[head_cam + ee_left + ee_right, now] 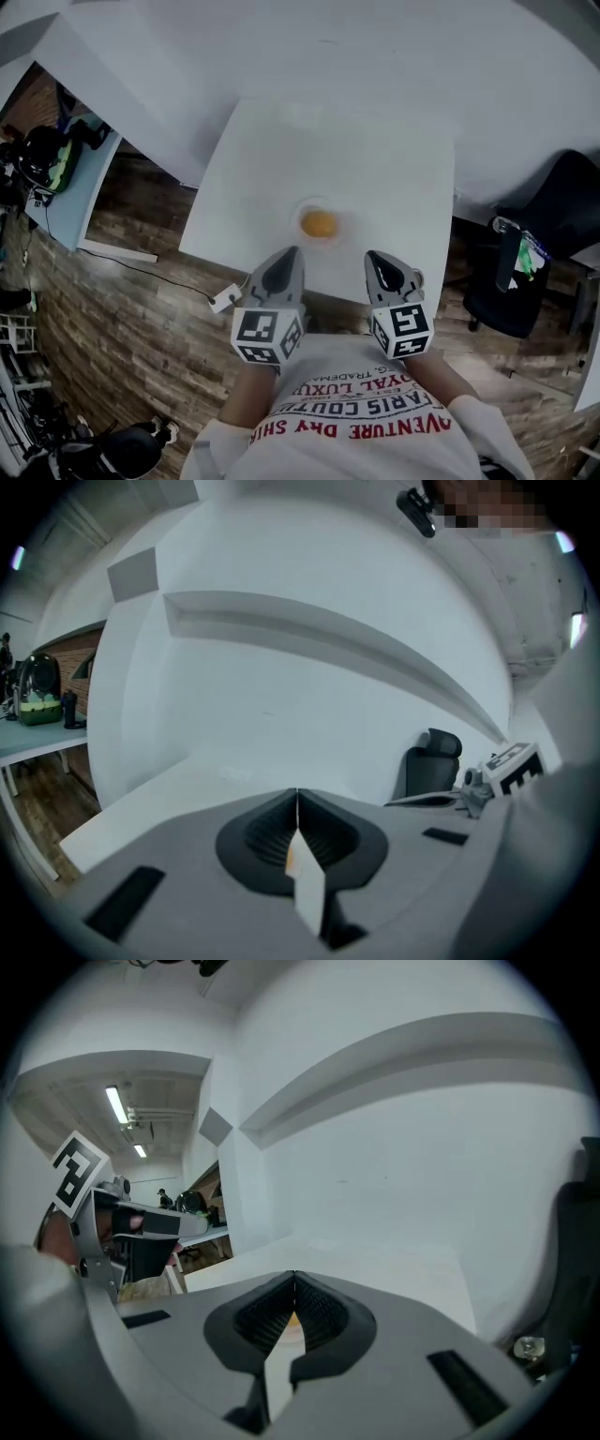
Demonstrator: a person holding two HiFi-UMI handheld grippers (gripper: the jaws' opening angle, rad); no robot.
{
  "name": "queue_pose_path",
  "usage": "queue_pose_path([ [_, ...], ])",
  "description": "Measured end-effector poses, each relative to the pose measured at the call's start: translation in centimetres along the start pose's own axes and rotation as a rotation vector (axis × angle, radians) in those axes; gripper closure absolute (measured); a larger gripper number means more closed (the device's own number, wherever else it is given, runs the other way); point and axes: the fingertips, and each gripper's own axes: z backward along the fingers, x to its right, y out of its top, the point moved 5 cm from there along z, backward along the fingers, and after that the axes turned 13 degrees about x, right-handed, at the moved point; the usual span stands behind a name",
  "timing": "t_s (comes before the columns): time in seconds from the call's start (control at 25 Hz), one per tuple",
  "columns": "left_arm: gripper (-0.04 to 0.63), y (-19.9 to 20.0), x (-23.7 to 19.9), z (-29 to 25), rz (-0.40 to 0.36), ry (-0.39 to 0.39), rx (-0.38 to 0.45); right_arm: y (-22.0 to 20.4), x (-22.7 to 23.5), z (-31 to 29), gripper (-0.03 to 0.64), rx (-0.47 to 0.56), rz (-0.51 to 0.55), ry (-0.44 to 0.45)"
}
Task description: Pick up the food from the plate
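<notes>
The left gripper point(297, 799) has its two grey jaws pressed together at the tips with nothing gripped. Through the slit lower down only a sliver of white and orange shows. The right gripper point(294, 1281) stands the same way, jaws closed tip to tip and empty, with a trace of orange in the gap behind them.

In the head view both grippers are side by side over the near edge of the square white table point(262, 169), and both point at the round orange piece of food point(319, 225). The food lies in the middle of a small white plate point(301, 214) near that edge, just beyond the two sets of tips and touched by neither.

A black office chair point(525, 272) stands right of the table on the wooden plank floor point(141, 309). A small white plug block point(225, 298) lies on the floor at the left.
</notes>
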Motion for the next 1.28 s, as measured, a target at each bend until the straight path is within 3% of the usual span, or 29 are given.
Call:
queue_pose_path([
  [0.2,0.588,1.0,-2.1,-5.1,-0.019,-0.157,-0.028,1.0,0.8,-3.0,0.606,0.007,-0.008,-0.136],
  [0.48,0.588,0.9,-6.1,-11.0,-0.042,-0.365,-0.132,0.9,0.6,-6.9,0.606,-0.01,-0.077,-0.353],
  [0.72,0.588,-2.5,-8.2,-13.0,-0.121,-0.583,-0.297,-1.1,-0.9,-8.8,0.606,-0.04,-0.148,-0.54],
  [1.0,0.585,-6.0,-8.0,-13.8,-0.175,-0.716,-0.357,-3.3,-1.7,-8.0,0.606,-0.088,-0.183,-0.646],
  [1.04,0.556,-6.7,-7.9,-13.8,-0.2,-0.736,-0.372,-3.6,-1.8,-7.7,0.606,-0.096,-0.19,-0.659],
  [1.12,0.406,-7.9,-7.5,-13.8,-0.245,-0.775,-0.409,-4.2,-1.7,-7.3,0.606,-0.109,-0.207,-0.681],
  [1.28,0.301,-10.2,-6.7,-13.5,-0.289,-0.854,-0.489,-5.1,-1.9,-6.6,0.606,-0.129,-0.238,-0.707],
])
